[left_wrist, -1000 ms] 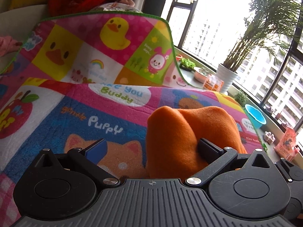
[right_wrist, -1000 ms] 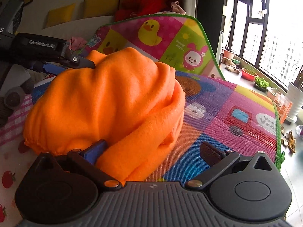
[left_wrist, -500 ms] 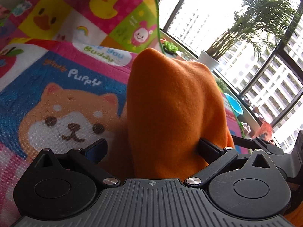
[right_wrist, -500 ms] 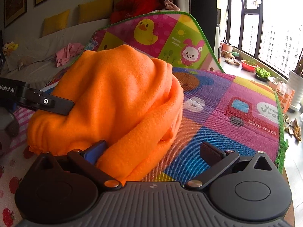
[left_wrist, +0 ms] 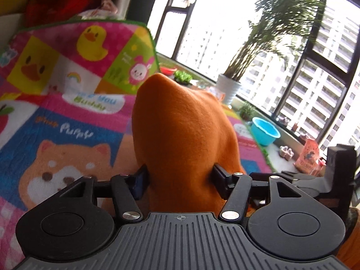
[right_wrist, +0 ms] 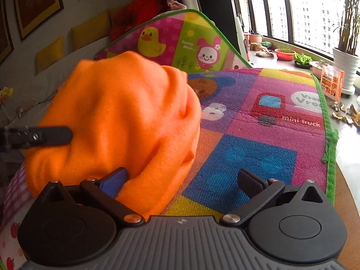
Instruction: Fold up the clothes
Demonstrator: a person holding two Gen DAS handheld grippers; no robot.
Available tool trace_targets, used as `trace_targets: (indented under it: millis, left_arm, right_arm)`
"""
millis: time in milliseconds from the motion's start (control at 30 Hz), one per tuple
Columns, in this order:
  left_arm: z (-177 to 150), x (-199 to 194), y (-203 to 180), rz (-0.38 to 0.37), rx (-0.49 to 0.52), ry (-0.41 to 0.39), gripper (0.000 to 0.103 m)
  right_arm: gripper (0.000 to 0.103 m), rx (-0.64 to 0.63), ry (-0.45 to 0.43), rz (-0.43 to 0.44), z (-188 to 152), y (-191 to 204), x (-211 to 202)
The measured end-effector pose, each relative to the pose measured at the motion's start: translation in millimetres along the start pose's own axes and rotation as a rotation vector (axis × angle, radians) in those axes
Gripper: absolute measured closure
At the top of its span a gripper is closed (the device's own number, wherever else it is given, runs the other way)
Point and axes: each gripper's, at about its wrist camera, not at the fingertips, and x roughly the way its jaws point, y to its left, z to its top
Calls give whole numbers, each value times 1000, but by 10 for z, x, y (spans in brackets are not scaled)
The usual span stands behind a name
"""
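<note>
An orange fleece garment (left_wrist: pixel 180 123) lies bunched in a mound on a colourful cartoon play mat (left_wrist: pixel 78 135). My left gripper (left_wrist: pixel 180 177) straddles one end of it. Its jaws are closing, and both pads touch the fleece that fills the gap between them. In the right wrist view the garment (right_wrist: pixel 123 112) sits left of centre, and one left finger (right_wrist: pixel 51 135) presses into its side. My right gripper (right_wrist: pixel 183 175) stands open. The fleece rests against its blue left pad (right_wrist: pixel 114 180), while its right pad (right_wrist: pixel 249 181) is over bare mat (right_wrist: pixel 258 153).
The mat's far part is folded upright, and its green edge (right_wrist: pixel 328 135) runs along the right. Beyond it a window ledge holds a potted palm (left_wrist: pixel 228 87), a blue basin (left_wrist: pixel 265 130) and an orange box (right_wrist: pixel 333 85). A sofa with yellow cushions (right_wrist: pixel 90 31) stands behind.
The left jaws have drawn in from wide apart onto the orange fleece, and that hand has shifted sideways. The right gripper has rolled a little and stays open.
</note>
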Motion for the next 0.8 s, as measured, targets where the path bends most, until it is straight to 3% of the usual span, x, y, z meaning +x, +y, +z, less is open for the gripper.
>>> trace_targets:
  millis: [167,400,567,700,800]
  left_arm:
    - [-53,156,31,33,0,55,40]
    - [-72,183,39,45,9,65,39]
    - [-78,173,63,42,-1,68,37]
    - [19,112,96,9,-43,44,39]
    - [173,2,-22,-67,-16,-28,39]
  right_arm:
    - [0,28,-33,-21,15,-55,-63]
    - [0,11,-195,21,443,-1,-327]
    - [4,-8,-162,105,631,187,-75]
    - [9,65,-118,132,611,171,195]
    - [9,60,-186,149,637,148,26]
